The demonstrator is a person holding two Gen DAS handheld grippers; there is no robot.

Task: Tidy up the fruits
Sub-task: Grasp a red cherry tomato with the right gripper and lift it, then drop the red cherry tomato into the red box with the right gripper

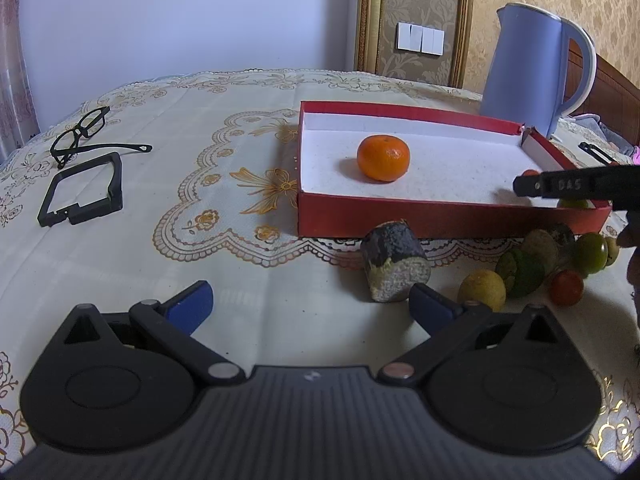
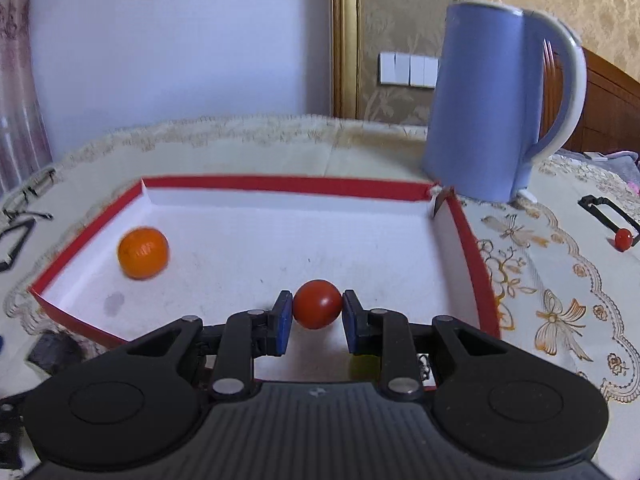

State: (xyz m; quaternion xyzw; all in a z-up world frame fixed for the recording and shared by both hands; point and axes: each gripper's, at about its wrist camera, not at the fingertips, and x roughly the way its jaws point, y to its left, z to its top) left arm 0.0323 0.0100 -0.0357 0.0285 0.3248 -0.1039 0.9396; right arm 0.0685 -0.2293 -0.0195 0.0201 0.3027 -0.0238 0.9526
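Right gripper (image 2: 317, 314) clamped on a small red fruit (image 2: 317, 303) at lower centre of the right wrist view, held over the near part of the red box (image 2: 468, 236), with an orange (image 2: 143, 253) lying inside at the box's left. Left gripper (image 1: 310, 306) spread wide and empty at the bottom of the left wrist view, above the tablecloth (image 1: 200, 160). Loose fruits (image 1: 532, 264) clustered at lower right, just before the box's front wall; kettle (image 1: 532, 68) behind the box, glasses (image 1: 86, 130) upper left.
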